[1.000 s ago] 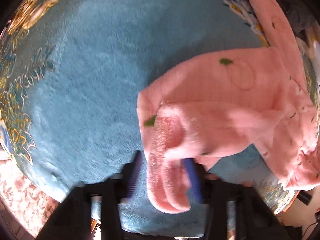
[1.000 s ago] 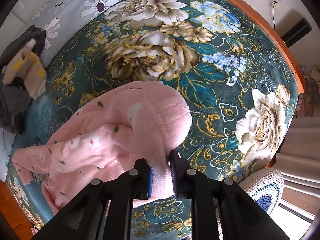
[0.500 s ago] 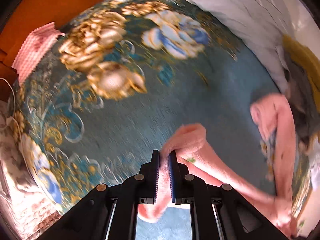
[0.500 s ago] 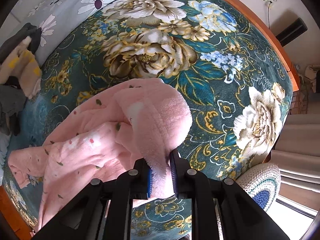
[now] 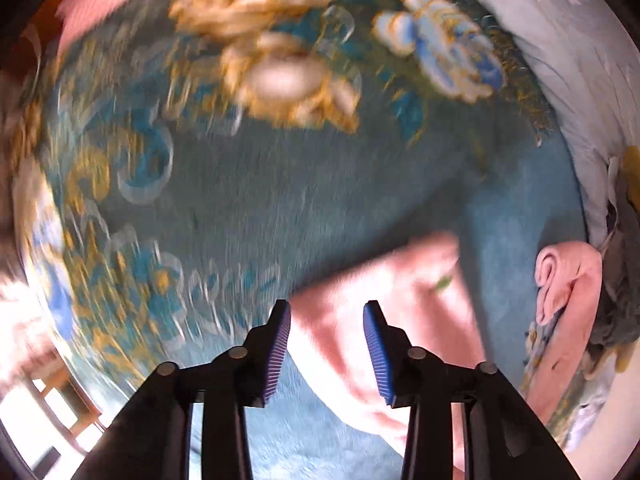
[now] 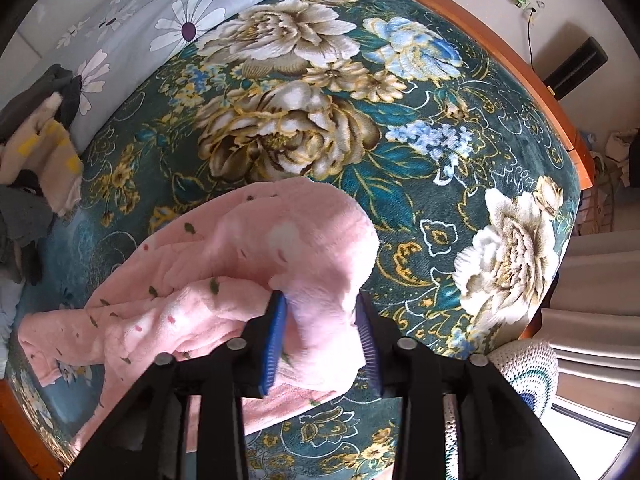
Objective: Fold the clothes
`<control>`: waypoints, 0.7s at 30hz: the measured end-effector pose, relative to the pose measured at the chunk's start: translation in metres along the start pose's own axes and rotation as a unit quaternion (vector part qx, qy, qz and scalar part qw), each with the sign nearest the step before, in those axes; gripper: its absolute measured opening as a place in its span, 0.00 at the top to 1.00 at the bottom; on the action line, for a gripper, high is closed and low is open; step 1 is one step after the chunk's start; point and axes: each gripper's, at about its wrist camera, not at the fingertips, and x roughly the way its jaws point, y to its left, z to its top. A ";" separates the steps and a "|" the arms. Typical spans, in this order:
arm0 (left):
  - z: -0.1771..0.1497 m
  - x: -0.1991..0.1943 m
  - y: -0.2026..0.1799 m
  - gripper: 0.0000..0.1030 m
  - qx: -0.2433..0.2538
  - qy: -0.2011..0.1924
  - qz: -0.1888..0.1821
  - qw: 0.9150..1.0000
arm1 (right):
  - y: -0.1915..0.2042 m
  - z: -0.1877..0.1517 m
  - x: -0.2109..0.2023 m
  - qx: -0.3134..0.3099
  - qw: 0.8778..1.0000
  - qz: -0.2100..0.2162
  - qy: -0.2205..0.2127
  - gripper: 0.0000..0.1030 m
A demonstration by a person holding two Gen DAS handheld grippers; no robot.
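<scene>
A pink fleece garment (image 6: pixel 224 280) with small green and red specks lies rumpled on the teal floral blanket (image 6: pixel 304 128). My right gripper (image 6: pixel 320 320) is open, its blue pads on either side of a raised fold of the garment. In the blurred left wrist view my left gripper (image 5: pixel 326 344) is open above a corner of the same pink garment (image 5: pixel 400 304), which lies on the blanket (image 5: pixel 280 200). A pink sleeve (image 5: pixel 568 280) trails at the right.
A pile of grey and cream clothes (image 6: pixel 36 160) sits at the left by a daisy-print duvet (image 6: pixel 160 12). The wooden bed frame (image 6: pixel 520 60) runs along the right edge, with a crocheted stool (image 6: pixel 528 368) beyond it.
Both grippers were shut on the pink garment and have opened. The left gripper's view has swung, and the garment's corner now lies flat on the blanket.
</scene>
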 end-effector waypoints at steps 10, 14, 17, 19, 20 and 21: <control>-0.032 0.033 0.025 0.44 -0.102 -0.006 -0.028 0.994 | -0.085 -0.025 -0.002 0.090 0.995 0.039 -0.016 0.38; -0.032 0.031 0.012 0.45 -0.102 -0.021 -0.008 0.995 | -0.119 -0.050 0.031 0.154 0.986 0.062 0.024 0.38; -0.028 0.029 -0.004 0.76 -0.092 -0.026 -0.013 0.995 | -0.129 -0.062 0.055 0.194 0.976 0.091 0.042 0.38; -0.026 0.027 -0.020 0.93 -0.076 -0.026 -0.006 0.997 | -0.130 -0.063 0.063 0.217 0.968 0.117 0.039 0.38; -0.025 0.025 -0.030 0.93 -0.068 -0.031 -0.004 0.997 | -0.129 -0.062 0.065 0.227 0.965 0.129 0.036 0.38; -0.025 0.022 -0.040 0.94 -0.060 -0.036 -0.002 0.998 | -0.128 -0.060 0.068 0.236 0.961 0.142 0.033 0.38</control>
